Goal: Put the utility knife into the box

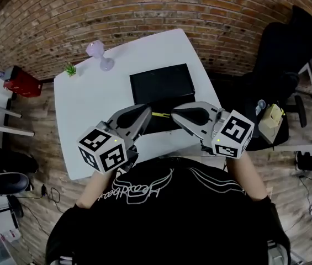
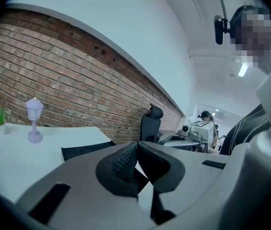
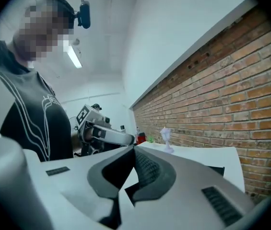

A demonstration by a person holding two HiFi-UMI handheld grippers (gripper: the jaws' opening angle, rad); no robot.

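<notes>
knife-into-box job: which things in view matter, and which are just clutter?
Job:
- black box
- yellow utility knife, at the box's near side
- left hand-held gripper and right hand-held gripper, both shut and empty

Lying about:
- purple lamp ornament
- small green plant
- red case, far left
- black office chair

The left half of the white desk (image 1: 84, 109) lies bare, so I have wide room to sweep there. Along its far edge a small purple lamp (image 1: 98, 53) and a tiny potted plant (image 1: 70, 69) stand upright, near each other but apart, with the brick wall (image 1: 89, 15) behind. The black box (image 1: 162, 81) fills the right middle. A black office chair (image 1: 280, 54) crowds the desk's right side. My left hand-held gripper (image 1: 146, 114) and right hand-held gripper (image 1: 176, 115) hang tip to tip over the box's near edge, with only a narrow gap between them.
</notes>
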